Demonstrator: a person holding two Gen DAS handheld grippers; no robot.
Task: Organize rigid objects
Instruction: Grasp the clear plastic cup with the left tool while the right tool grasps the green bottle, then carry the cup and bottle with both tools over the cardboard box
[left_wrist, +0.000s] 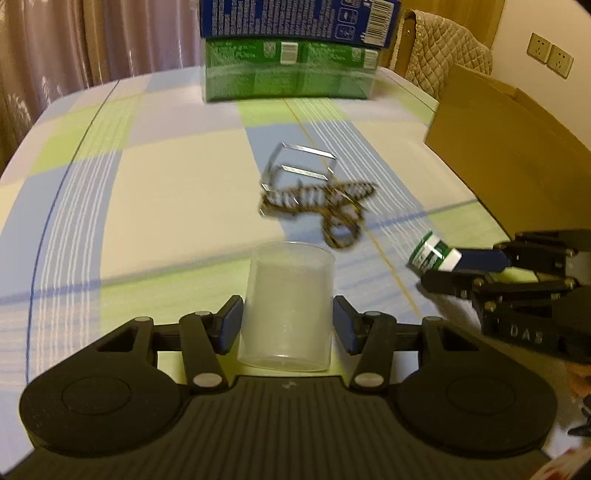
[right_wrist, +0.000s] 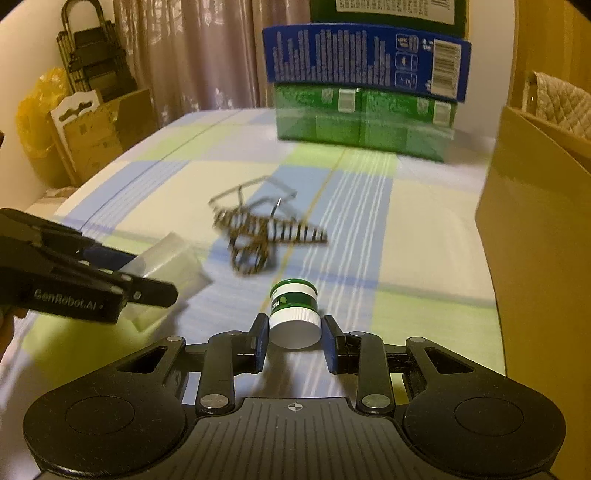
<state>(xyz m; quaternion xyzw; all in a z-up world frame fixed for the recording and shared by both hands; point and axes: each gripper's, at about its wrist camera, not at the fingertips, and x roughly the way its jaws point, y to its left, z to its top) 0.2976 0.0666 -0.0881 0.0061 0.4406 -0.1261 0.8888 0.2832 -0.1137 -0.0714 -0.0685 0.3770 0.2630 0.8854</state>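
Rigid objects are spread over a checked cloth surface (left_wrist: 166, 192), and two of them are in hand. The left gripper (left_wrist: 288, 325) has a clear plastic cup (left_wrist: 286, 302) between its blue pads; they appear to sit against the cup's sides, with the jaws part-way open to span it, so I judge it gripped. The right gripper (right_wrist: 294, 339) is closed as far as it goes on a small green-and-white jar (right_wrist: 295, 314), pads pinching its white cap end, with the jar pointing away along the fingers. Both pictures are blurred, so whether either thing is clear of the cloth I cannot tell.

Near the middle of the surface lies a striped scissors-like thing (left_wrist: 325, 206) tangled with a bent metal wire frame (left_wrist: 299, 162), touching each other and apart from both grippers. An open cardboard box (left_wrist: 509, 155) stands at the right edge; stacked blue and green cartons (left_wrist: 295, 48) stand at the far end.

By my reading the sorting is partway: cup and jar are picked up but not placed, and the scissors and frame remain untouched
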